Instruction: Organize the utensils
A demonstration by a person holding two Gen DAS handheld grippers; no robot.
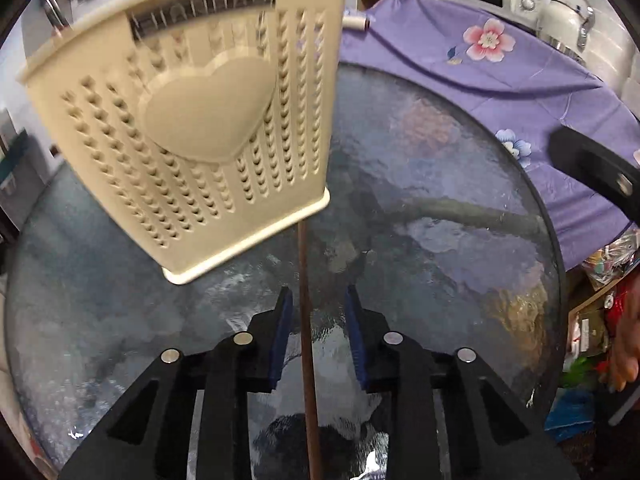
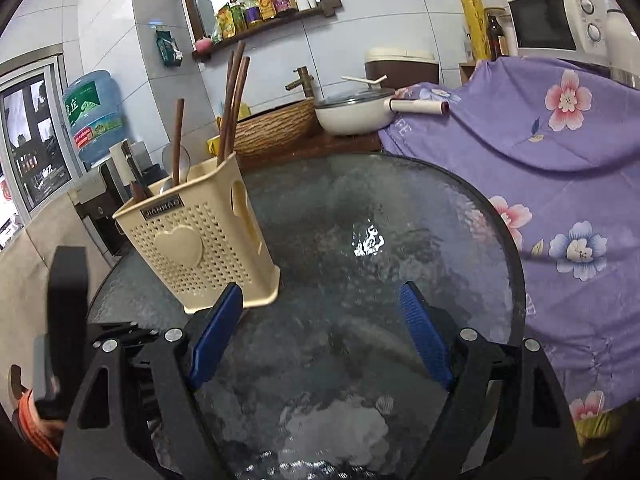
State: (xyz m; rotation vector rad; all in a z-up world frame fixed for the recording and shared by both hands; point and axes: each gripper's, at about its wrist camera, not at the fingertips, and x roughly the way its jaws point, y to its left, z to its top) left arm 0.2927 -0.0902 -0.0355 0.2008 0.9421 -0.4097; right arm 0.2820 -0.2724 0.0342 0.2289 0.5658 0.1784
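Observation:
A cream perforated utensil holder (image 2: pixel 200 240) with a heart on its front stands on the round glass table (image 2: pixel 380 240). It holds several brown chopsticks (image 2: pixel 234 96), a metal spoon (image 2: pixel 176 162) and dark-handled utensils. In the left wrist view the holder (image 1: pixel 192 120) is close ahead, and one brown chopstick (image 1: pixel 306 320) lies on the glass between my left gripper's (image 1: pixel 318 304) fingers, which are partly open and not touching it. My right gripper (image 2: pixel 320 300) is wide open and empty, just right of the holder's base.
A purple flowered cloth (image 2: pixel 540 168) covers the surface to the right and behind the table. A white pan (image 2: pixel 356 114), a wooden basin (image 2: pixel 276 128), a microwave (image 2: pixel 556 20) and a water bottle (image 2: pixel 94 116) stand beyond. The table rim (image 1: pixel 548 240) curves at right.

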